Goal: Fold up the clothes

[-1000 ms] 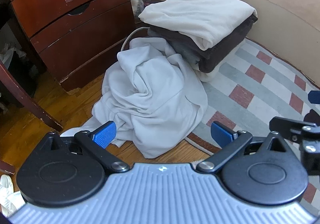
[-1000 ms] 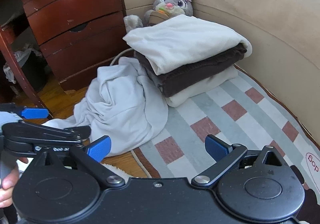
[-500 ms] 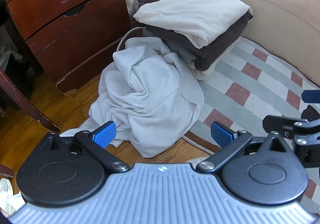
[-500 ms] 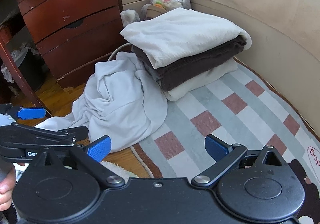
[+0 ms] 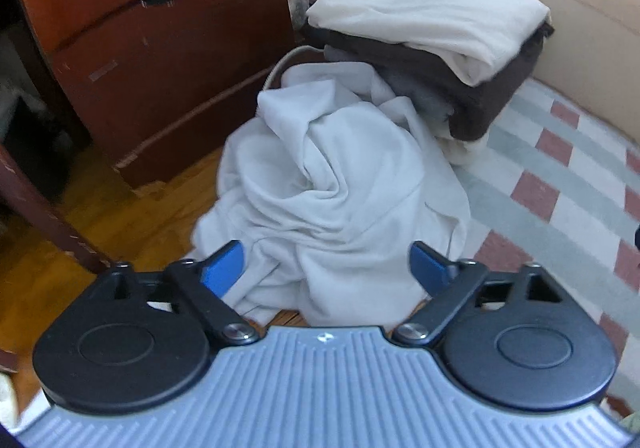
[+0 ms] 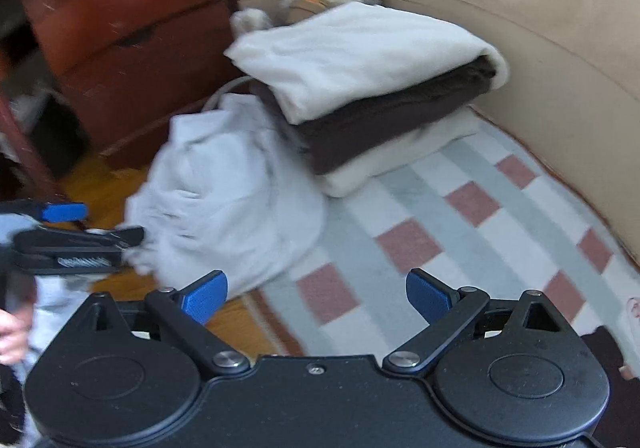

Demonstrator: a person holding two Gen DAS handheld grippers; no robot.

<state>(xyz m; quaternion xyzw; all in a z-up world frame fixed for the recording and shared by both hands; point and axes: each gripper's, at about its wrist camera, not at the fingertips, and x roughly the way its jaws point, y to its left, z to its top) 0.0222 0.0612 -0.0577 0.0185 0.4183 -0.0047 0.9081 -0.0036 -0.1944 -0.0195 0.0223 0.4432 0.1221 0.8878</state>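
Fingers wide on both left gripper [image 5: 326,268] and right gripper [image 6: 316,296], we judge the crumpled white garment [image 5: 336,188] soft, light, best pinched at a loose edge.

Bare rug [image 6: 460,232] right, crumpled garment [image 5: 332,192] ahead, folded stack [image 5: 432,44] and dresser [image 5: 160,48] behind

A checked rug [image 6: 452,216] covers the right of the wooden floor [image 5: 120,216]. A crumpled white garment [image 5: 340,188] straddles both. Folded clothes [image 6: 376,88] sit stacked on the rug's far end.
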